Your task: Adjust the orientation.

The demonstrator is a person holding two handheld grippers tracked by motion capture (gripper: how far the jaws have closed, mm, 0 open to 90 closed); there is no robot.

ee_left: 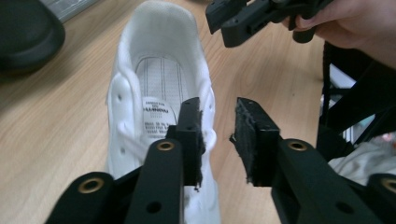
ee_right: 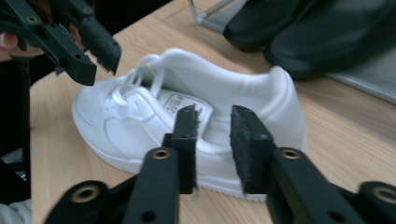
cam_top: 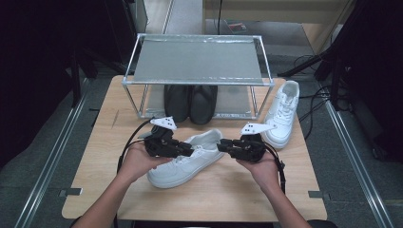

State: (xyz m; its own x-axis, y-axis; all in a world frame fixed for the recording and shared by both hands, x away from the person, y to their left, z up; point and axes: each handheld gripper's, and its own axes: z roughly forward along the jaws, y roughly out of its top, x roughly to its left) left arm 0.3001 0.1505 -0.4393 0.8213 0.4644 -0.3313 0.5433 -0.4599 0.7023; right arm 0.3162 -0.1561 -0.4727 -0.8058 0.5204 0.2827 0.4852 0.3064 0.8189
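The left gripper [cam_top: 189, 151] hangs over the laces of a white shoe [cam_top: 186, 159], its jaws a little apart with nothing pinched between them. The right gripper [cam_top: 223, 145] faces it from the heel end, jaws likewise parted and empty. That shoe lies on its sole in the middle of the wooden table [cam_top: 104, 156]. A second white shoe [cam_top: 283, 114] stands beside the metal rack [cam_top: 197, 59]. Two black shoes [cam_top: 190, 102] sit side by side on the rack's lower shelf.

White sneaker [cam_top: 187, 159] lies between left gripper [cam_top: 189, 152] and right gripper [cam_top: 221, 145]; apparently untouched.
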